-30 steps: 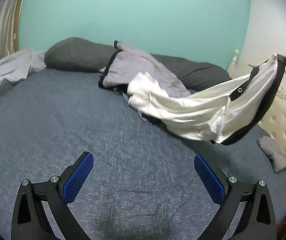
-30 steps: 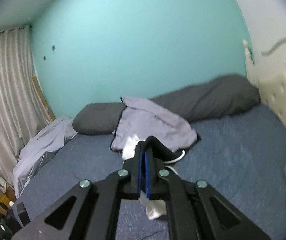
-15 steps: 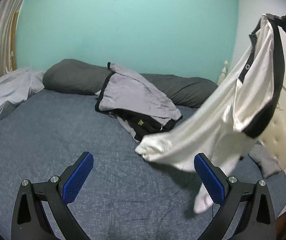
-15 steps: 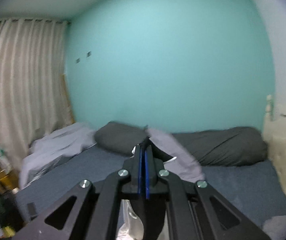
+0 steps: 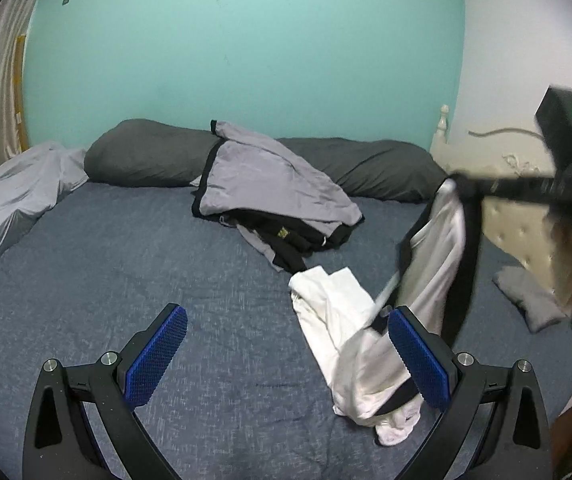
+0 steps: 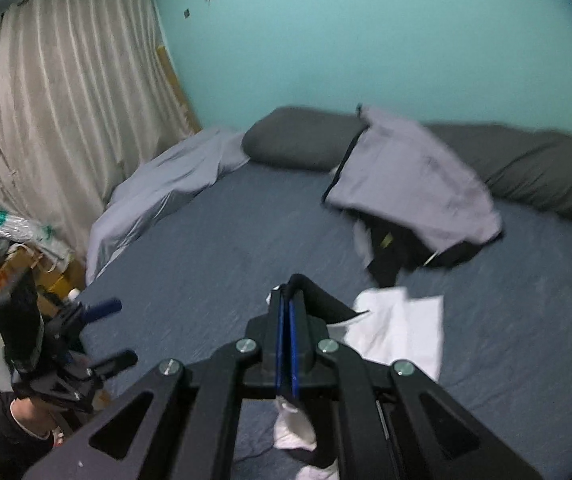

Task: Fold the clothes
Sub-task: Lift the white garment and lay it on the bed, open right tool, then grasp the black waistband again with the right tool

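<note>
Two grippers are working over the blue-sheeted bed (image 5: pixel 126 264), which I am viewing from both wrist cameras. Grey pillows (image 5: pixel 146 152) are lying along its far edge, against the teal wall, and a heap of grey and black clothes (image 5: pixel 270 188) is resting in front of them, well apart from both grippers. Nearer, the white garment with black trim (image 5: pixel 350 320) is hanging from my right gripper (image 6: pixel 286 344): its upper edge is being pinched between the closed blue pads, while its lower part is lying crumpled on the sheet. In the left wrist view this garment is draping down just beside, and partly behind, the right-hand finger of my left gripper (image 5: pixel 286 360). That left gripper is hovering above the sheet with its jaws spread wide and nothing between them. In the right wrist view, I am seeing the same left gripper at lower left, gripped by a hand (image 6: pixel 26 420) in a dark sleeve. A small grey cloth (image 5: pixel 526 296) is lying near the cream headboard (image 5: pixel 526 232).
</note>
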`<state>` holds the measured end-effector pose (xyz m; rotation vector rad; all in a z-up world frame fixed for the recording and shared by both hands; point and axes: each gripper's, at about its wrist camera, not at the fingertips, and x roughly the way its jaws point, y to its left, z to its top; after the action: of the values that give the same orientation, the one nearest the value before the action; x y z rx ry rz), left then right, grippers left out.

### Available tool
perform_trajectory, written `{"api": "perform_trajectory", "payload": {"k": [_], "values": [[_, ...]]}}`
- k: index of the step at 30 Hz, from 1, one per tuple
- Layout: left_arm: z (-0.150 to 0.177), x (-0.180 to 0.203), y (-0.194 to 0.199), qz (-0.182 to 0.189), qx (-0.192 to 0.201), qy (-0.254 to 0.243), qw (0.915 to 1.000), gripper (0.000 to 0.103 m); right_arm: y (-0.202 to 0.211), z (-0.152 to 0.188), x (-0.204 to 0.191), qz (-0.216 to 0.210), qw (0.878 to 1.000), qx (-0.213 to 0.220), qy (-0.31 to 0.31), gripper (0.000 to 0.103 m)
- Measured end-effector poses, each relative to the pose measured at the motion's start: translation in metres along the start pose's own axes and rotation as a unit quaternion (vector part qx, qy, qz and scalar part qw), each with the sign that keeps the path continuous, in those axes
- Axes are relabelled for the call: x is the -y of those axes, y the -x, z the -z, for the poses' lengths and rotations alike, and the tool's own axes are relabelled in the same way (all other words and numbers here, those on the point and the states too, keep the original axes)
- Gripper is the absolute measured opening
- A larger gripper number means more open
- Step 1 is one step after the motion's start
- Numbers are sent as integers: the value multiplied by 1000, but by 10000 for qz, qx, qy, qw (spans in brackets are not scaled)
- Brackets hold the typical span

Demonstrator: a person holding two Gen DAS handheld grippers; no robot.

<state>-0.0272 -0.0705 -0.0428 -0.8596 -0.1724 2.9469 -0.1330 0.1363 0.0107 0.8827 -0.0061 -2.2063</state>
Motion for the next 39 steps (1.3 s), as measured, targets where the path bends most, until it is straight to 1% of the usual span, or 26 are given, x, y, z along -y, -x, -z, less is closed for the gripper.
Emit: {"api": "perform_trajectory", "payload": {"k": [3, 7, 10, 11, 12, 13, 15, 17, 19, 22, 25, 29, 33, 39], "values": [[9, -2, -13, -8, -153, -15, 9999, 103, -34, 24, 0, -137, 9995, -271, -79, 3], [20, -7, -32, -26, -350, 43, 9994, 103, -62, 44, 3, -155, 9979, -630, -39, 4], [28, -11, -45, -41, -492, 77, 9988, 103, -81, 57, 8, -113, 9973, -702, -179, 5], [30, -12, -49, -46, -536, 77, 9985, 102, -88, 61, 11, -44, 9970, -732, -257, 6], [33, -13, -53, -52, -582, 77, 9983, 103, -91, 63, 13, 28, 9967, -757, -291, 13], [35, -14, -58, -62, -626, 82, 9980, 103, -94, 66, 14, 91, 9965, -774, -314, 24], [39, -17, -65, -84, -706, 93, 9974, 102, -101, 72, 19, 215, 9959, -804, -359, 35], [42, -19, -71, -99, -777, 89, 9969, 102, -101, 77, 25, 316, 9954, -803, -405, 35], [46, -20, -79, -106, -865, 73, 9962, 103, -100, 82, 33, 459, 9945, -810, -481, 38], [52, -17, -91, 11, -955, 20, 9954, 103, -91, 91, 46, 579, 9925, -842, -674, 38], [56, -12, -105, 47, -989, -122, 9950, 103, -86, 110, 63, 642, 9888, -997, -906, 39], [60, -8, -128, 34, -1102, -238, 9936, 102, -86, 145, 73, 694, 9815, -1367, -1149, 39], [62, -12, -145, -47, -1201, -158, 9926, 103, -94, 172, 76, 774, 9740, -1641, -1355, 39], [64, -22, -157, -177, -1263, -53, 9918, 102, -117, 204, 73, 695, 9671, -1918, -1518, 39]]}}
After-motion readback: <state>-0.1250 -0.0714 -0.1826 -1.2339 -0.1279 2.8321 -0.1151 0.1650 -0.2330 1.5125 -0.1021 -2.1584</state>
